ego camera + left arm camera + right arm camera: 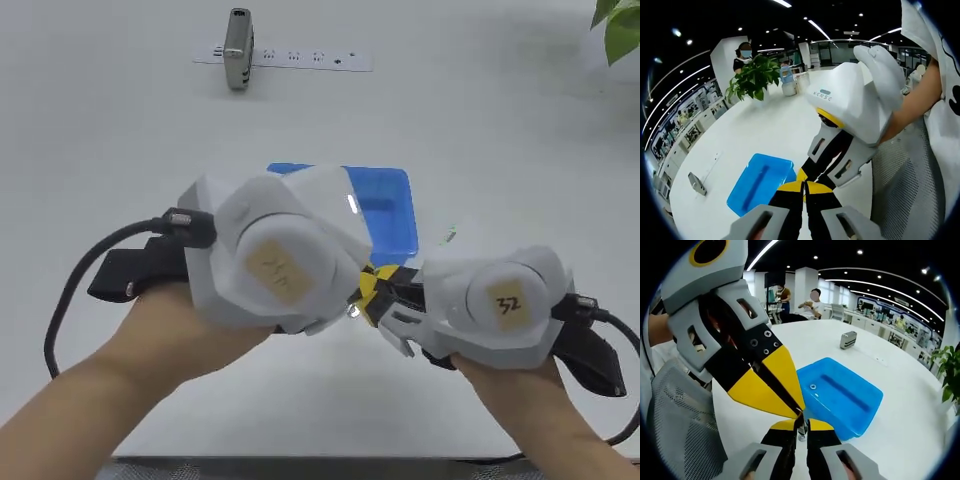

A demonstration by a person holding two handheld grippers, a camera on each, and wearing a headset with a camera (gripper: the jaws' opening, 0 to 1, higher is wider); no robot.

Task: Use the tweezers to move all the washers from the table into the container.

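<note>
Looks barely begun: one washer [812, 387] in the container [852, 402] ahead.
Pinches likely tweezers [801, 436] in narrowed right gripper [801, 424], tip-to-tip with closed left gripper [804, 185].

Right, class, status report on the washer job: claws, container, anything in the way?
Left claw shut, tips against right claw, shut on thin metal tool. One washer in blue container. Nothing blocking.

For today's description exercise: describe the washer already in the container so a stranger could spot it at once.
Find the white table, then the shallow blue container lying on it. On its floor, close to one corner, lies the washer: a tiny pale ring with a hole, unlike the plain blue around it.
</note>
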